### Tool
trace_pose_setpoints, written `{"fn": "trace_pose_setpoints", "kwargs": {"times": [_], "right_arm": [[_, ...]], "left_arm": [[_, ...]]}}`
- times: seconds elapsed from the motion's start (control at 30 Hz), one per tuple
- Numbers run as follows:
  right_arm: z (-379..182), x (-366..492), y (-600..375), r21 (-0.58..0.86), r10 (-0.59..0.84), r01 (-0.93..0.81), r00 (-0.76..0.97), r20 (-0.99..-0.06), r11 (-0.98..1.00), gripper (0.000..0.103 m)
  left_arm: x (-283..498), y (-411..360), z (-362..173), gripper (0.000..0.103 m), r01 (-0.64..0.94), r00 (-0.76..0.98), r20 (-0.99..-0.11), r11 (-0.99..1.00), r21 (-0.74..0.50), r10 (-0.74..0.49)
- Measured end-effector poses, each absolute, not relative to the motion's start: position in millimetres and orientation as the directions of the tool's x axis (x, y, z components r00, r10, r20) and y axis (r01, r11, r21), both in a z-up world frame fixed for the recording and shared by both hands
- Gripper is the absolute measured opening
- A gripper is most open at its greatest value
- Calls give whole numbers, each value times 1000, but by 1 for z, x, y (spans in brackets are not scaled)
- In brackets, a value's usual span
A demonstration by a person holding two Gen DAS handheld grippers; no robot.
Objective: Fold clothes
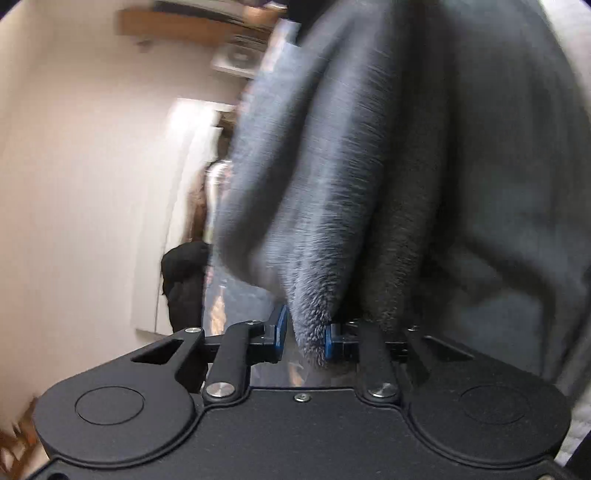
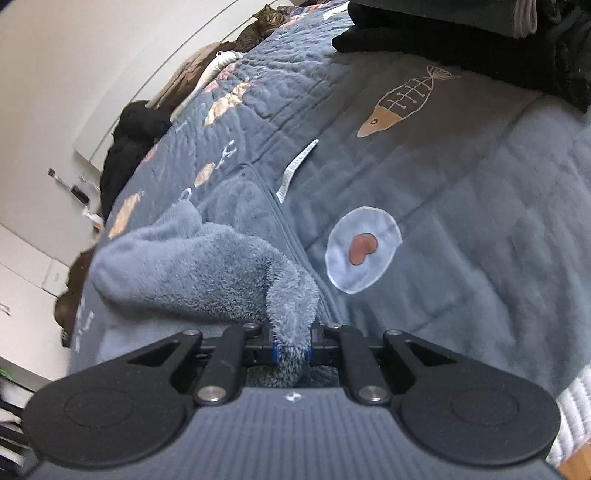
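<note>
A fluffy blue-grey garment (image 2: 192, 266) lies bunched on the bed quilt (image 2: 461, 192). One tuft of it runs up into my right gripper (image 2: 291, 350), whose blue pads press it from both sides. In the left wrist view the same kind of fleece (image 1: 369, 166) hangs in large folds and fills most of the picture. One fold tip dips between the fingers of my left gripper (image 1: 304, 334). The fold rests against the right pad (image 1: 328, 341), and a gap shows between it and the left pad (image 1: 281, 326), so the left gripper stands open around it.
The grey-blue quilt has a fish print (image 2: 402, 99) and a pale round patch (image 2: 364, 251). A white label strip (image 2: 295, 170) lies on it. Dark folded clothes (image 2: 480, 40) are stacked at the far right. A black heap (image 2: 133, 147) sits at the left edge, and a cat (image 2: 264, 22) lies at the far end.
</note>
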State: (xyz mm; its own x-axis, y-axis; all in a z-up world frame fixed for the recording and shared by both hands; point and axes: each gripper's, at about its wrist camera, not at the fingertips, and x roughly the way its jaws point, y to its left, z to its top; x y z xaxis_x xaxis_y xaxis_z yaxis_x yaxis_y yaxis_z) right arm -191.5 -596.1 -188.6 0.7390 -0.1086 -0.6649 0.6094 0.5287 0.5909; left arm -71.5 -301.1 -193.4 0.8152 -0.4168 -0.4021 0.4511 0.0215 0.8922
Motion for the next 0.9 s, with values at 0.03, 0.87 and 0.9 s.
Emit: {"fn": "trace_pose_setpoints", "kwargs": {"times": [0.03, 0.87, 0.9], "right_arm": [[-188, -192, -596, 594, -105, 604, 743, -661, 532, 12], [-126, -194, -614, 536, -147, 462, 836, -528, 707, 71], [-122, -187, -618, 547, -116, 428, 850, -513, 720, 71]], "left_arm": [[-69, -300, -183, 21, 480, 810, -416, 59, 875, -414], [-29, -256, -40, 90, 794, 543, -599, 591, 141, -588], [-30, -260, -40, 90, 808, 522, -593, 579, 113, -613]]}}
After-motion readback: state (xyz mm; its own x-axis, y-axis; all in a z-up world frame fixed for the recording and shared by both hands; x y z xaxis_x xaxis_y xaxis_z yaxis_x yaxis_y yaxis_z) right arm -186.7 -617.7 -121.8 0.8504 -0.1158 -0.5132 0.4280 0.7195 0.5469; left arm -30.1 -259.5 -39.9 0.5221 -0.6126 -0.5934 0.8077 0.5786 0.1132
